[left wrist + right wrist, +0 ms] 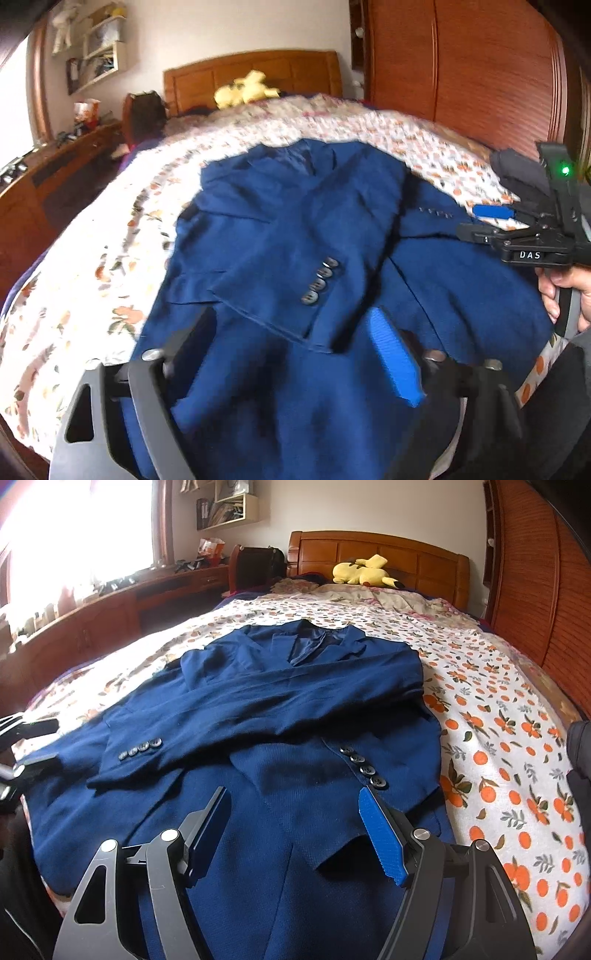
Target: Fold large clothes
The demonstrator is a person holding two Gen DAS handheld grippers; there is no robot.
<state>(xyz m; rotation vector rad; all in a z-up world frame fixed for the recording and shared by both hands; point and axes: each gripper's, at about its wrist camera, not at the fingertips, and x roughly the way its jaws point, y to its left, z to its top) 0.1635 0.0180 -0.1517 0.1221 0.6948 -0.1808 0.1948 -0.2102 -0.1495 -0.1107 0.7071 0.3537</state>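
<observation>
Nearest to the person is the hem of the blue jacket (258,709), which lies on the bed (517,709) with its front up and its collar (314,642) at the far end, toward the headboard (376,557). So its long axis runs from near to far, almost along the line in which both tools point. The right tool (295,830) hovers over the near right part of the hem, its jaws apart with only flat cloth under them and nothing gripped. The left tool (291,354) is over the near left part, also with jaws apart and empty; its picture is blurred. Both sleeves are already laid across the body: one sleeve (229,716) goes from the far right shoulder down to the left, its cuff buttons (142,749) near the left tool, and the other cuff (364,768) lies just beyond the right tool. I judge that the next fold takes the hem up toward the collar, and each tool is near to its own corner.
</observation>
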